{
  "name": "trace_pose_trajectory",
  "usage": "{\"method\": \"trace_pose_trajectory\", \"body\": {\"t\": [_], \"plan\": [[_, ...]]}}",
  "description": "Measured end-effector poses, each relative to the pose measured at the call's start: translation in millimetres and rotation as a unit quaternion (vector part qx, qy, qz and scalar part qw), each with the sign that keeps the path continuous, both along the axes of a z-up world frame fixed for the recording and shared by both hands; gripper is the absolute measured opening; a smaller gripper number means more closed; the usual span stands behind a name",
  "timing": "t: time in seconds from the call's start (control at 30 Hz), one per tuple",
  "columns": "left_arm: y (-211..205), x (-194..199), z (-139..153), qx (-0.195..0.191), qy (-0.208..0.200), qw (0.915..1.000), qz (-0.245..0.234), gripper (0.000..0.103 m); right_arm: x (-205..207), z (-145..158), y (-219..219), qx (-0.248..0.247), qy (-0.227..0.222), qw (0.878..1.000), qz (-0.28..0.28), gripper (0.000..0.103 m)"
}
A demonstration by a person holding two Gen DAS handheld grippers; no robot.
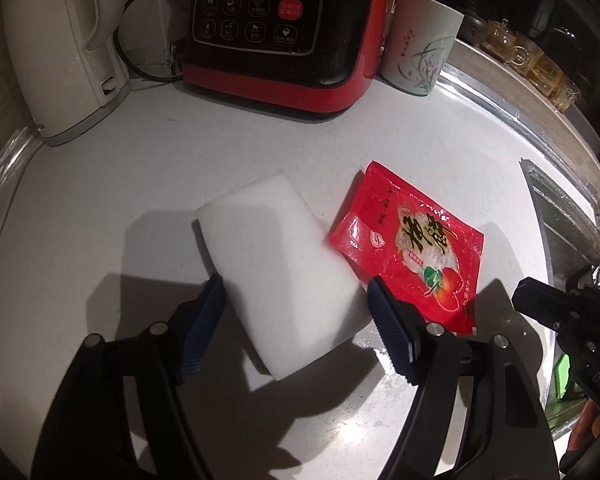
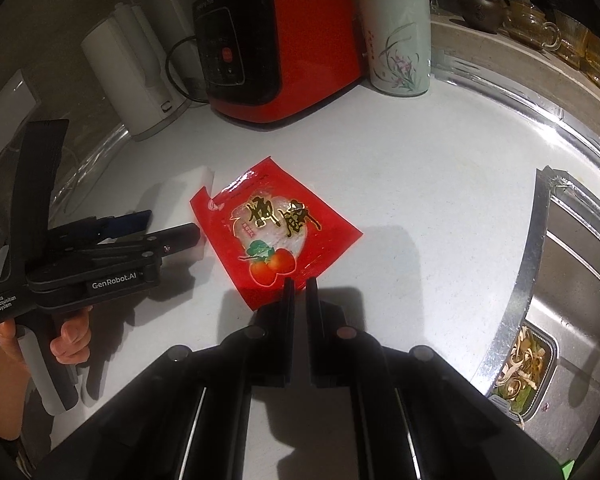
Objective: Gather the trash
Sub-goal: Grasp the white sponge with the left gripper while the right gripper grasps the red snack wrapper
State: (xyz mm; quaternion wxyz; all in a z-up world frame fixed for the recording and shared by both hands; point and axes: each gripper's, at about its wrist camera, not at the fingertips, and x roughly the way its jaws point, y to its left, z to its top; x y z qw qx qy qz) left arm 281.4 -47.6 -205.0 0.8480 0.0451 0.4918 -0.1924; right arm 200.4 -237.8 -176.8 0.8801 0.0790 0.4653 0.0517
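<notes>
Left wrist: the left gripper (image 1: 296,296) straddles a white sponge (image 1: 280,264) on the tabletop (image 1: 100,200).
Its blue fingers (image 1: 204,312) sit at the sponge's two sides; whether they press it I cannot tell. A red wrapper (image 1: 412,248) lies just beside it.

Right wrist: the right gripper (image 2: 300,284), fingers clenched and empty, hovers at the wrapper's near edge, with the sink (image 2: 580,280) to the right.

White countertop (image 1: 100,208); sponge block (image 1: 284,264), red wrapper (image 1: 412,248) (flat), kettle (image 1: 56,52), appliance (image 1: 284,32), cup (image 1: 420,48)
</notes>
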Motion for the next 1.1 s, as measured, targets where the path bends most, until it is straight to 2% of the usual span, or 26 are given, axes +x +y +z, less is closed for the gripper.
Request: {"method": "trace_pose_trajectory", "body": {"t": [0.1,0.17,0.3,0.37,0.57,0.63,0.83,1.0,1.03,1.07,1.1], "plan": [[3,-2,2,-0.004,-0.007,1.0,-0.003,0.063,4,-2,1,0.001,0.002,1.0,0.004,0.007],[6,-4,4,-0.009,-0.006,0.9999,-0.006,0.062,7,-4,2,0.001,0.003,1.0,0.008,0.015],[15,-11,14,-0.018,-0.017,0.9997,-0.007,0.062,15,-7,11,-0.008,0.004,1.0,0.022,0.024],[20,-16,20,-0.018,-0.025,0.9995,-0.008,0.062,19,-7,15,-0.007,0.003,1.0,0.028,0.045],[38,-33,37,-0.027,-0.045,0.9986,-0.004,0.063,44,-5,37,-0.044,-0.008,0.997,0.064,0.084],[46,-37,42,-0.032,-0.049,0.9983,-0.001,0.063,56,-6,43,-0.058,-0.009,0.995,0.076,0.093],[66,-50,51,-0.032,-0.065,0.9973,0.009,0.064,88,-17,56,-0.079,0.007,0.991,0.111,0.096],[80,-57,56,-0.036,-0.07,0.9967,0.021,0.065,95,-22,68,-0.1,0.008,0.986,0.133,0.095],[82,-57,56,-0.036,-0.071,0.9965,0.023,0.065,95,-23,71,-0.106,0.008,0.985,0.138,0.087],[84,-58,56,-0.037,-0.071,0.9964,0.026,0.065,95,-25,74,-0.11,0.013,0.984,0.142,0.073],[86,-59,56,-0.037,-0.071,0.9964,0.028,0.065,95,-27,76,-0.114,0.018,0.983,0.142,0.065]]}}
